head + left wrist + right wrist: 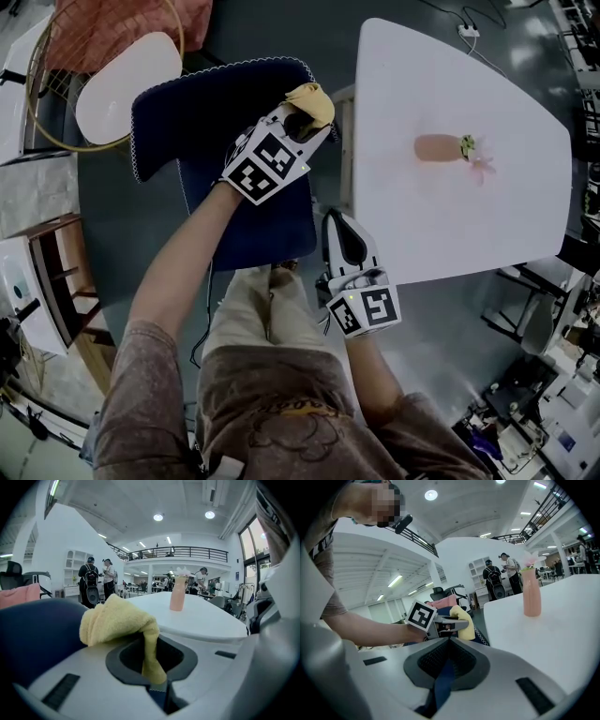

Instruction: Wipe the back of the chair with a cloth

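Note:
A navy blue chair (202, 117) stands in front of me, its back (33, 634) filling the left of the left gripper view. My left gripper (305, 117) is shut on a yellow cloth (312, 98) at the top right corner of the chair back. The cloth (117, 620) bunches over the jaws and hangs down between them. My right gripper (330, 220) sits at the chair's right edge, beside the table. Its jaws are closed with a strip of the blue chair fabric (443, 677) between them. From there the cloth (464, 620) and the left gripper's marker cube (422, 616) show ahead.
A white table (450, 216) stands close on the right with a pink vase (441, 147) on it. A white round seat (127, 84) and an orange-pink chair (112, 28) are behind the blue chair. Wooden shelving (56, 281) is at the left. People (98, 581) stand far off.

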